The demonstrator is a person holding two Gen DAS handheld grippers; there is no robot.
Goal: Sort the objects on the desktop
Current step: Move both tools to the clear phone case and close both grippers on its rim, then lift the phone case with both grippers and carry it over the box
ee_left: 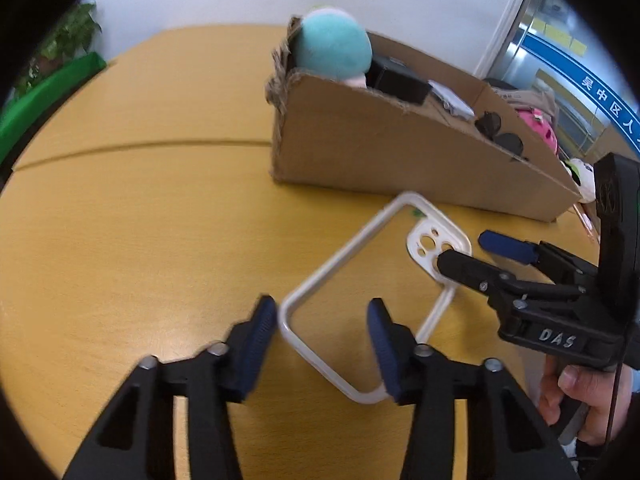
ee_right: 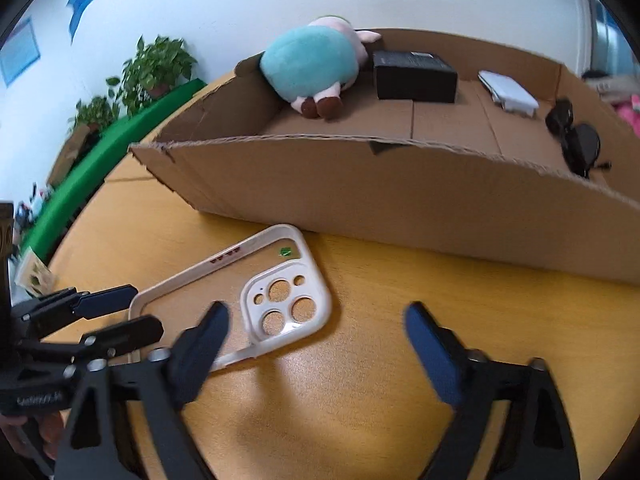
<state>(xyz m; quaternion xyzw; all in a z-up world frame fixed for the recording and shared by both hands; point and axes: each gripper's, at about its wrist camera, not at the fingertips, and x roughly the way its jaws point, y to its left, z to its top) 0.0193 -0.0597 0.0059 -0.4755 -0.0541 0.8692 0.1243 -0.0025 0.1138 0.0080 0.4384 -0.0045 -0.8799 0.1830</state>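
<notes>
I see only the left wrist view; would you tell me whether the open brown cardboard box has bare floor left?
Observer: Yes, the cardboard box shows bare floor in front of the black rectangular box.
Operator: Where does the plush toy lie?
Observer: The teal and pink plush toy lies in the left end, brown feet toward the middle.
Operator: Is the right gripper holding anything?
Observer: No, the right gripper is open; the camera-cutout corner of the white-rimmed clear phone case shows between its fingers, flat on the wooden table.
</notes>
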